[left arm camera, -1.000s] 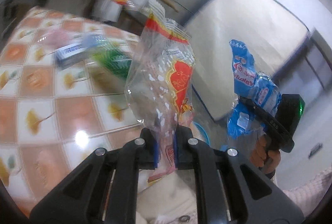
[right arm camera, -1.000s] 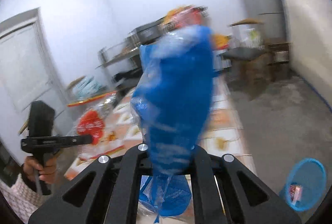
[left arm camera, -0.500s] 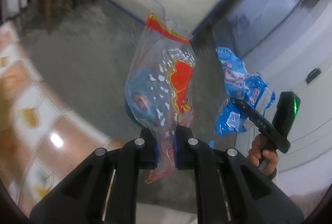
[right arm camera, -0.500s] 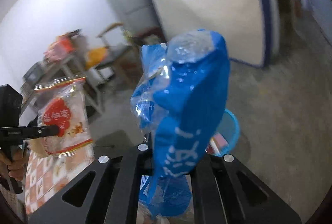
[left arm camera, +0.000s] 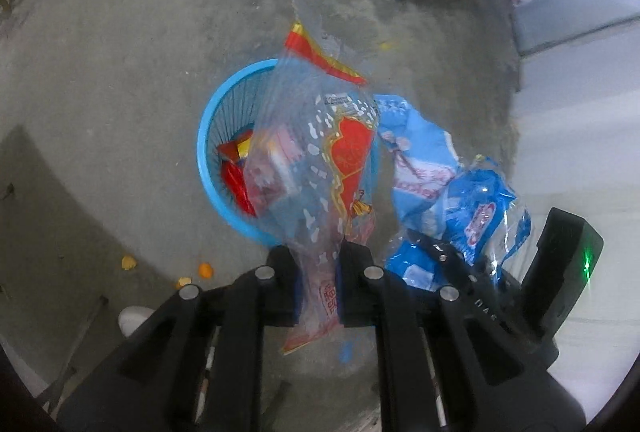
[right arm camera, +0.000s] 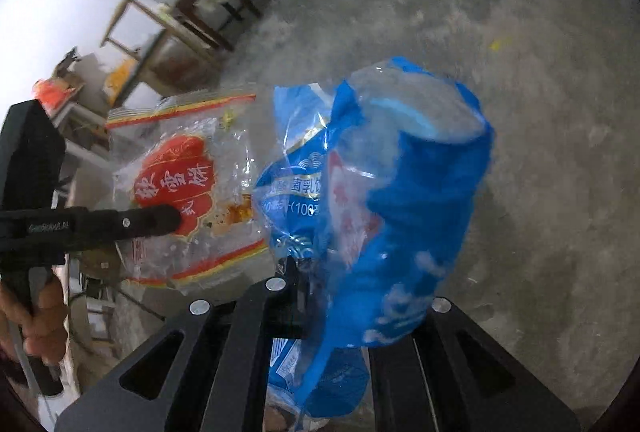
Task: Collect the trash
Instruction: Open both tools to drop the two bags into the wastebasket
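The left gripper had its black jaws pinched tight on the lower end of a clear crinkled plastic snack bag with a red heart-shaped label and red-and-gold edging, which stood up ahead of the fingers and hid much of what lay behind it. Straight beyond that bag, down on the grey concrete floor, sat a round light-blue slatted plastic waste basket; its far-right rim was covered by the bag, and red and yellow wrappers showed inside, their shapes blurred through the film. A few orange scraps lay on the floor to the gripper's lower left. To its right, the right gripper was clamped shut on a crumpled blue-and-clear plastic wrapper with white print, which bulged over the fingers so that the pads themselves could not be made out. In the right wrist view the basket was out of sight, and a bare hand on the left gripper's handle was cut off at the frame edge.
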Available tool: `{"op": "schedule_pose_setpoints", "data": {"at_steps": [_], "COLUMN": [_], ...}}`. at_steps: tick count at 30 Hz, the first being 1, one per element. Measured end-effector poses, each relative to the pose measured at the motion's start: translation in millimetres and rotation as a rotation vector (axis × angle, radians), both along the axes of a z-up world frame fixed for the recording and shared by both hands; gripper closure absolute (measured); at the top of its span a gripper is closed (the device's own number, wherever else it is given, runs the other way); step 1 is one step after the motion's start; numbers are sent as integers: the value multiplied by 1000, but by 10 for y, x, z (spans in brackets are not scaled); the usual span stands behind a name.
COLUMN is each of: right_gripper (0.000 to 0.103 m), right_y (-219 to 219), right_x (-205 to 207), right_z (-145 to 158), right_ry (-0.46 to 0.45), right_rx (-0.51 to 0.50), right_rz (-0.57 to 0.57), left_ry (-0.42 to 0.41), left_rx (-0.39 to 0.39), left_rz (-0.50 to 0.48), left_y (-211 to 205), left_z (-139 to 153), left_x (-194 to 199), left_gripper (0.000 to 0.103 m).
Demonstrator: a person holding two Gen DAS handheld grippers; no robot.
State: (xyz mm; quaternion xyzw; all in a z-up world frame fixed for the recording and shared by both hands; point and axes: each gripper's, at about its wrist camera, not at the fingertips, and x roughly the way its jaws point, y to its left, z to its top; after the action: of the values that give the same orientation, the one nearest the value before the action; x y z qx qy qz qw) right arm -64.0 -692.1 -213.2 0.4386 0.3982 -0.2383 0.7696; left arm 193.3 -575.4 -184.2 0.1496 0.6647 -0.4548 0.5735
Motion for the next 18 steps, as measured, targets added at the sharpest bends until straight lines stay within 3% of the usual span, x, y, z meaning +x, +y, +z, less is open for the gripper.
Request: {"op": "schedule_pose_setpoints", "data": {"at_steps": [2, 3, 5, 6, 7, 9, 12, 14, 18], "right_gripper": [97, 96, 96, 93, 91, 66, 51, 45, 44], "right_y": [-72, -175, -334, -387, -433, -534, -590, -623, -619], "right_x": [152, 228, 349, 425, 506, 710, 869, 888, 845], "right_z": [-223, -331, -542, -667, -787, -891, -986, -1076, -1073], "right_ry": [23, 43, 80, 100, 119, 161, 212, 242, 294], "right_rx": [25, 28, 27, 24, 26, 13, -30, -30, -52], "right_rz": [0, -3, 0, 3, 4, 7, 19, 19, 21], "left_ry": [-9, -23, -50, -66, -76, -65, -26, -30, -44], "left_rx": [22, 34, 35, 14, -1, -7, -3, -28, -68], "left_rz": [-6, -15, -9, 7, 24, 64, 114, 138, 159], "left_y": [-169, -244, -328, -368, -398, -371, -308, -265, -245], "left_z": [-168, -253, -350, -401, -438, -503, -547, -485, -300], "left_x": [19, 26, 57, 96, 112, 143, 202, 267, 354], "left_gripper": [92, 86, 69, 50, 39, 37, 36, 36, 36]}}
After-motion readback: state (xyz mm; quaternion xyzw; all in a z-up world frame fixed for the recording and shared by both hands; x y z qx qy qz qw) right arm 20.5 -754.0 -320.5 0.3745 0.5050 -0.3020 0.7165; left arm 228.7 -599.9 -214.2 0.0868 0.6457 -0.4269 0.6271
